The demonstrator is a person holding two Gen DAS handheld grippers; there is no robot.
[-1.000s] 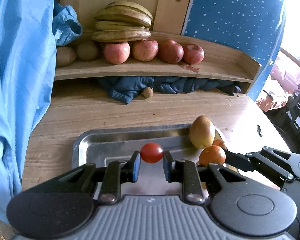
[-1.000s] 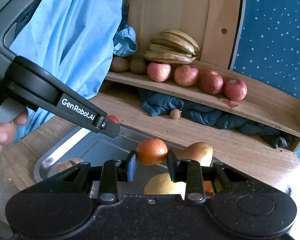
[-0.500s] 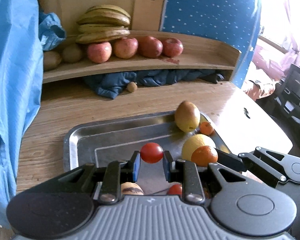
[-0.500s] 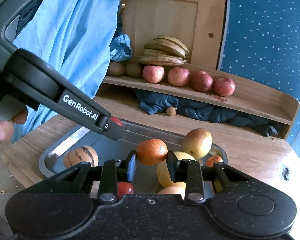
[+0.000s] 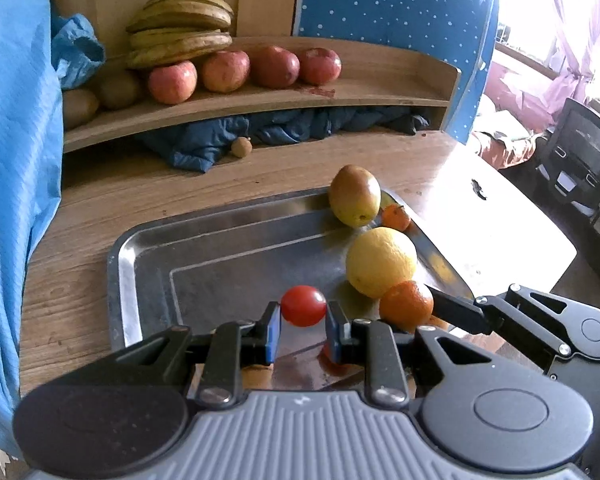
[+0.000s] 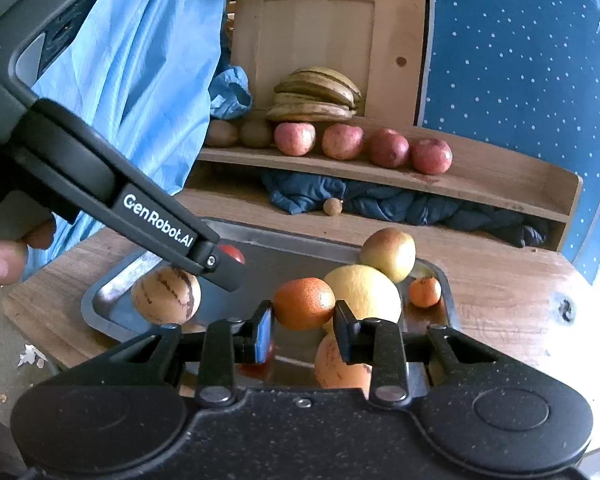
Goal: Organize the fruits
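My left claw grips a small red tomato above the metal tray on the wooden worktop, while my right claw clamps an orange tangerine over the same tray. From the tomato in the left view, the tangerine sits at 3 o'clock, a yellow citrus at 2 o'clock, and a green-red mango at 1 o'clock. At 12 o'clock in the right view, the wooden shelf carries red apples and bananas.
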